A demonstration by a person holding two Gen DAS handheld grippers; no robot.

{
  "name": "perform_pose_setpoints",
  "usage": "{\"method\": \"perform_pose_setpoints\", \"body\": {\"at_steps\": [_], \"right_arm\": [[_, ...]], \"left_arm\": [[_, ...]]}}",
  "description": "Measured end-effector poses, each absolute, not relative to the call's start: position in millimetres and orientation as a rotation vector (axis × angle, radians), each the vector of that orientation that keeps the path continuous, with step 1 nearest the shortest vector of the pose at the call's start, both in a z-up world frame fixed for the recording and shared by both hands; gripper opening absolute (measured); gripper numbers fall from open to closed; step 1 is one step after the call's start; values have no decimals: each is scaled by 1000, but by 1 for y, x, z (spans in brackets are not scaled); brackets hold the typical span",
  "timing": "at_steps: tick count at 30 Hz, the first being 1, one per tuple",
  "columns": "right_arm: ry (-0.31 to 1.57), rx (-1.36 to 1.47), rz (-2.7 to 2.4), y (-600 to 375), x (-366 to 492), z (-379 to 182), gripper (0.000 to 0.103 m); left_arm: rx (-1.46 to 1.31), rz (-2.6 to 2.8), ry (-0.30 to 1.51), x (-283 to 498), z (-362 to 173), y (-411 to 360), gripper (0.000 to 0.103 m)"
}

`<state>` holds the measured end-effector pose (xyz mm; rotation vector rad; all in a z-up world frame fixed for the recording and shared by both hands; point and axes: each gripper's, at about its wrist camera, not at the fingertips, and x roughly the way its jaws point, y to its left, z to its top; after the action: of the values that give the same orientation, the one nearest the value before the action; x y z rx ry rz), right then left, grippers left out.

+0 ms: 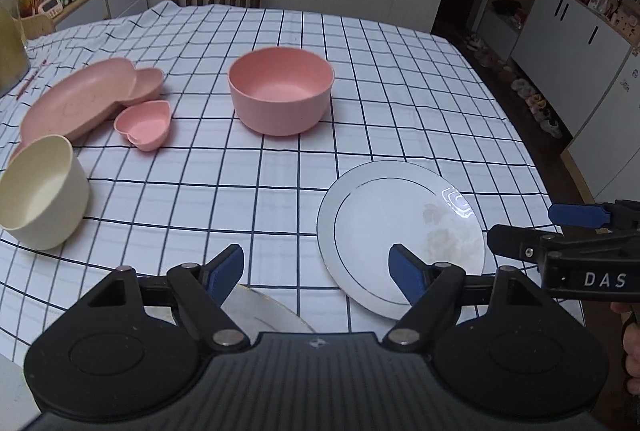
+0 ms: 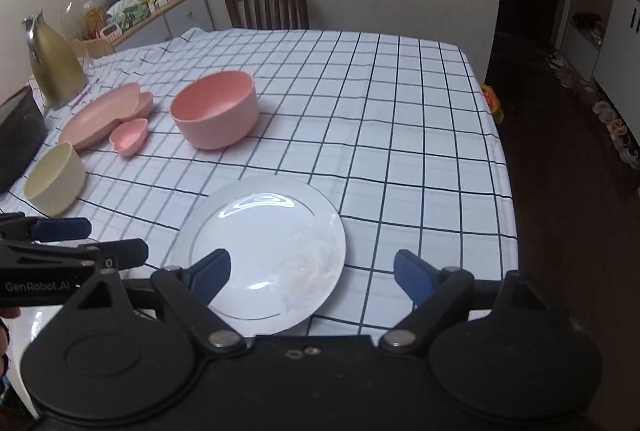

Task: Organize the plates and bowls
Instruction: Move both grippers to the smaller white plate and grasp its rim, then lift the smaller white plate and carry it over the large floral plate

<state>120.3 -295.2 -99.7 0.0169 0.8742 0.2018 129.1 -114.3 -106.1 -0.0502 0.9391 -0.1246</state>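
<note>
White plate (image 2: pixel 264 251): round, glossy, thin dark rim line, lying flat, lower centre of the right wrist view.
Large pink bowl (image 2: pixel 216 109): round, upright, empty, centre-left.
Cream bowl (image 2: pixel 54 183): upright, empty, left edge.
Pink oval plate (image 2: pixel 100 115): flat, upper left.
Small pink heart-shaped dish (image 2: pixel 129 136): just beside the oval plate.
Second white plate (image 1: pixel 264 311): gold-rimmed, partly hidden, bottom centre of the left wrist view.
</note>
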Motion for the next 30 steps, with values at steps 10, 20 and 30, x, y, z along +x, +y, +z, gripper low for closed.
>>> {"method": "perform_pose_setpoints", "body": {"at_steps": [10,20,30], "right_arm": [[993,79,251,-310,163,-131,60],[1067,148,288,-322,184,-148,23],[1092,208,308,-331,189,-151,11]], "left_arm": [[-79,-98,1040,167,-138,-122,43],[-150,-130,1095,184,-152,-120,20],[-220,-145,1112,194,-155,-107,11]]}}
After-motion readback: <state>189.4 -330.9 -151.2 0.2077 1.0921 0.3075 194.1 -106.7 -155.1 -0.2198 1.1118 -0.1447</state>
